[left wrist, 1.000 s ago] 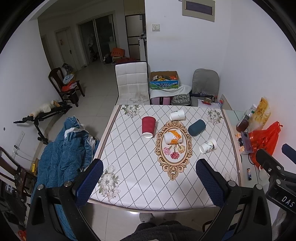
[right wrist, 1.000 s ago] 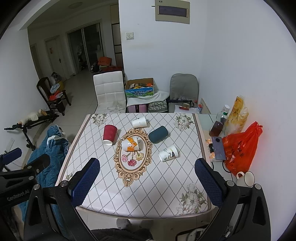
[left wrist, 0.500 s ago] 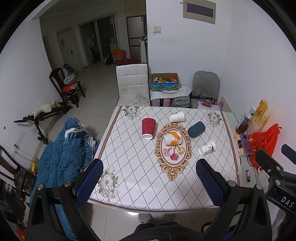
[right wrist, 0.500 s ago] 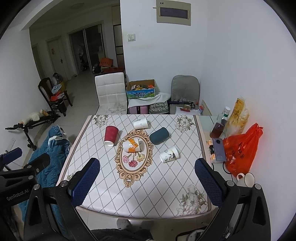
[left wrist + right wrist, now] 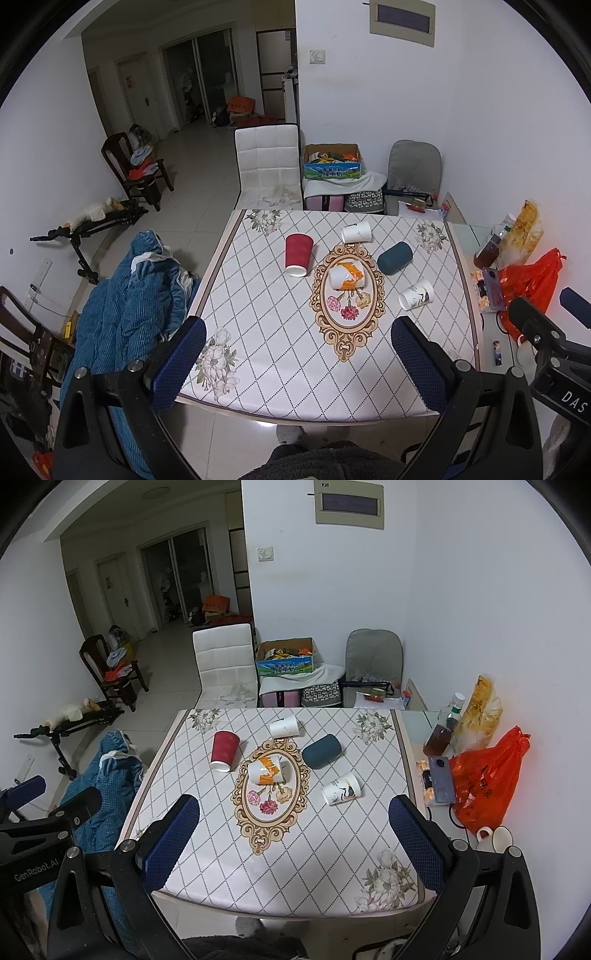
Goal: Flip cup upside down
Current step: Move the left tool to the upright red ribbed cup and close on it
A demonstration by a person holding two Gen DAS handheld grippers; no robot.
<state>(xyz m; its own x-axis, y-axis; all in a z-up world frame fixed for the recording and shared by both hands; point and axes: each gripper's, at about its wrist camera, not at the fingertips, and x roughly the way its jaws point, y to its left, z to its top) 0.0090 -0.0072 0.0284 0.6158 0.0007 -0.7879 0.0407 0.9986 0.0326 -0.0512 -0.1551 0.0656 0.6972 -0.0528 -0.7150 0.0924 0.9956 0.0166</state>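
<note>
Several cups lie on their sides on the patterned table (image 5: 280,354): a red cup (image 5: 298,254), a white cup (image 5: 355,233) at the back, an orange-and-white cup (image 5: 347,277) in the middle, a dark teal cup (image 5: 394,258) and a white printed cup (image 5: 415,294). The same cups show in the right wrist view: the red cup (image 5: 224,750), the white cup (image 5: 283,726), the orange-and-white cup (image 5: 266,771), the teal cup (image 5: 321,751) and the printed cup (image 5: 341,788). My left gripper (image 5: 297,362) and right gripper (image 5: 293,834) are both open and empty, held above the table's near edge, well short of the cups.
A blue quilt (image 5: 129,306) is heaped left of the table. An orange bag (image 5: 487,779), a phone (image 5: 441,779), bottles (image 5: 439,734) and white mugs (image 5: 495,836) sit on a side surface at the right. A white chair (image 5: 267,162) stands behind the table.
Both views have shifted slightly; the table and cups sit a little lower and farther in frame. The cups have not moved and both grippers stay open.
</note>
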